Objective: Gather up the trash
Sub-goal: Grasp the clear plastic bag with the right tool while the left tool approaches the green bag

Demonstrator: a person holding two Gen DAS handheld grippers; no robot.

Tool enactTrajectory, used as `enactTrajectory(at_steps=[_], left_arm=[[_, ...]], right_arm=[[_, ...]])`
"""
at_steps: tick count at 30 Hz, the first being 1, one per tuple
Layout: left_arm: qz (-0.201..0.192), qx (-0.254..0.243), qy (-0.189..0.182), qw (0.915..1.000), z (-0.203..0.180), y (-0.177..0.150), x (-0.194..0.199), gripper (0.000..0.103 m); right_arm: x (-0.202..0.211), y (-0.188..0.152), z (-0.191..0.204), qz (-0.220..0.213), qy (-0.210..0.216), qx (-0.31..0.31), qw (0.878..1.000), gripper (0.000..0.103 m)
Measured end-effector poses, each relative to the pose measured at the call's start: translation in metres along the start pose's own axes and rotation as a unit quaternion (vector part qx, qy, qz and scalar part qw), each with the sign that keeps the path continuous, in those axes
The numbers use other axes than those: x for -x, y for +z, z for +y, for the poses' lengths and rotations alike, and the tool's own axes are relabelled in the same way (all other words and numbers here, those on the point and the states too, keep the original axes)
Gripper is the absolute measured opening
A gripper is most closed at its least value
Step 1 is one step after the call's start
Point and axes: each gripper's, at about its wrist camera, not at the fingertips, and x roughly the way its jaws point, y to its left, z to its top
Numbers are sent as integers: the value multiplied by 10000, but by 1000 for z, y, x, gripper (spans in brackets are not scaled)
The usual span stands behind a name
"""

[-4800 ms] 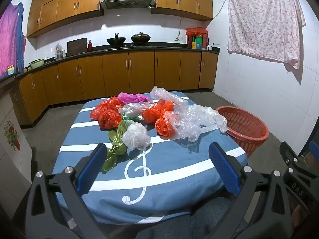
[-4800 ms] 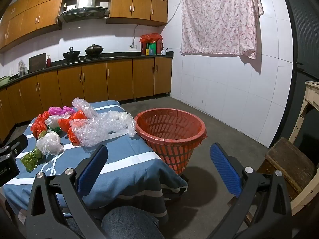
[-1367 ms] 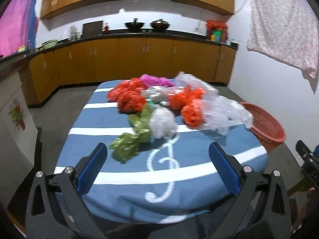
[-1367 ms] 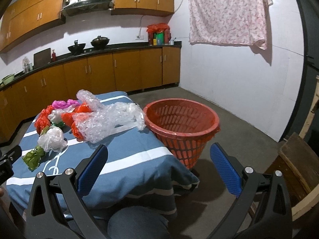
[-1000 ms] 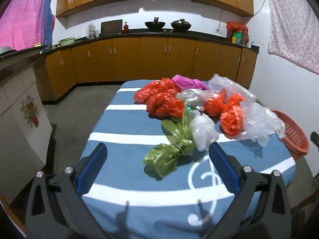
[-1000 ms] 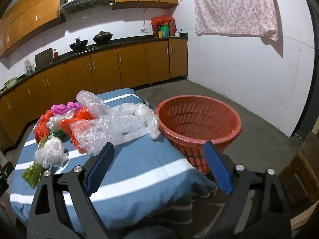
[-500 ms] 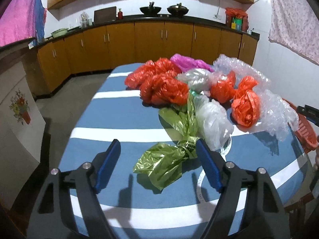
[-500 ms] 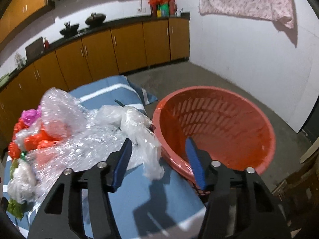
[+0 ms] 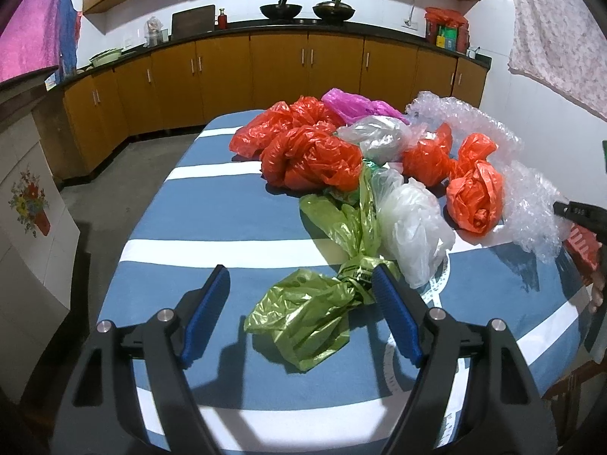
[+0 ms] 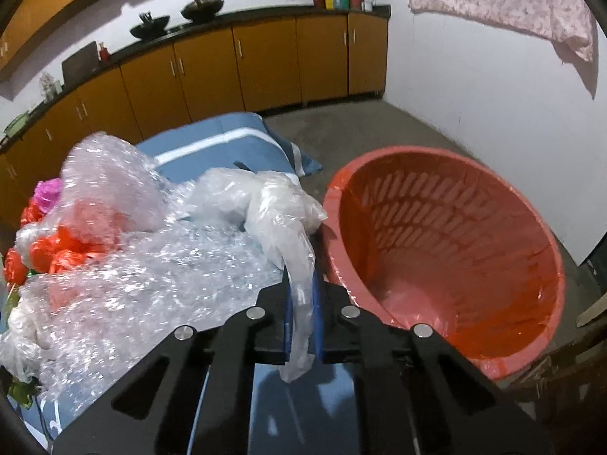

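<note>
Crumpled plastic bags lie on a table with a blue striped cloth [image 9: 212, 227]. My left gripper [image 9: 301, 292] is open, its blue pads on either side of a green bag [image 9: 311, 311] that lies on the cloth. Behind it lie a white bag [image 9: 413, 227], red bags [image 9: 311, 155], a pink bag [image 9: 353, 108] and bubble wrap [image 9: 531, 204]. My right gripper [image 10: 302, 295] is shut on the hanging tail of a clear plastic bag [image 10: 280, 204] at the table's right edge, beside the bubble wrap [image 10: 132, 265]. A red basket [image 10: 447, 250] stands just right of it.
Wooden kitchen cabinets [image 9: 265, 72] with a dark counter run along the back wall. A floral cloth [image 10: 504, 3] hangs on the white right wall. A white cabinet with a flower picture [image 9: 26, 204] stands left of the table. Grey floor surrounds the table.
My left gripper has moved down and forward around the green bag, its jaws narrower. My right gripper has moved in and shut on the clear bag's tail beside the basket.
</note>
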Motion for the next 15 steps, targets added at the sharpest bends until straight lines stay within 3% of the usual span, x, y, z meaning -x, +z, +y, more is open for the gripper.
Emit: enactTrajectory(at_steps=[2,7,10,15], left_arm=[[18,-19,-42,10000,0,-1,1,68],[-10,-47,-132,9999,1,-3,5,65],[50,-60,-265,9996,1,-2,4,56],[188,-225,-461,9985,-7,-3,-3,53]], right_arm=[[9,0,1,-109,37,-5,9999,7],[31,0,2,-376,163,17,9992,6],[39,0,2,-446,232,-18,9987,6],[50,-1,0,-518,329,-64,9981,6]])
